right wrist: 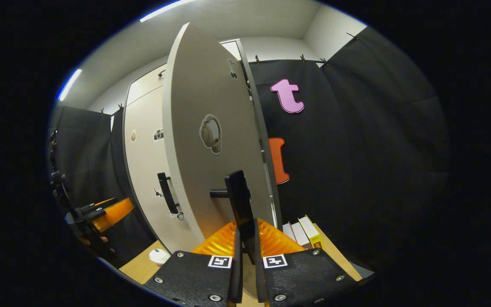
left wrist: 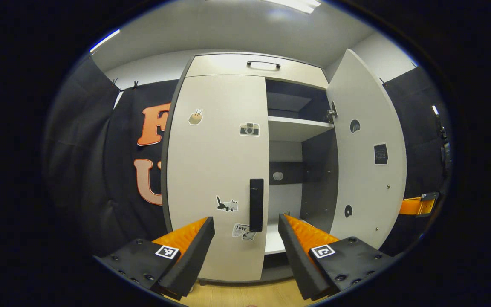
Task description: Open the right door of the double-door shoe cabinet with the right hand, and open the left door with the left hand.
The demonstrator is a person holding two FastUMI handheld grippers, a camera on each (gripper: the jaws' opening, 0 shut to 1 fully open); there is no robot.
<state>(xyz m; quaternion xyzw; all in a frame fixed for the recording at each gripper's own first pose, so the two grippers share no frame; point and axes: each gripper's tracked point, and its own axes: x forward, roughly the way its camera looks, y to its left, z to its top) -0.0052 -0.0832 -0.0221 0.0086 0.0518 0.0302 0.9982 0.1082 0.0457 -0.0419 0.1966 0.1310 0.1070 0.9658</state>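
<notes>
The right claw (right wrist: 245, 238) is clamped on the right door handle (right wrist: 240, 200); that door stands open. The left claw (left wrist: 245, 238) is spread, with the upright left door handle (left wrist: 256, 204) directly ahead between its fingers.

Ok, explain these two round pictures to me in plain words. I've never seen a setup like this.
A person holds a two-finger tool in each hand, and each tool carries a wide-angle camera that looks forward along its own fingers.

The left gripper view faces a shoe cabinet. The left tool is open and holds nothing; the closed left door with its black handle is just ahead of it. The right door stands swung open, with shelves showing inside.

The right gripper view rides on the right tool, which is shut on the right door's handle. The left tool appears farther off at its left edge. Some books lie on the floor by the wall.
</notes>
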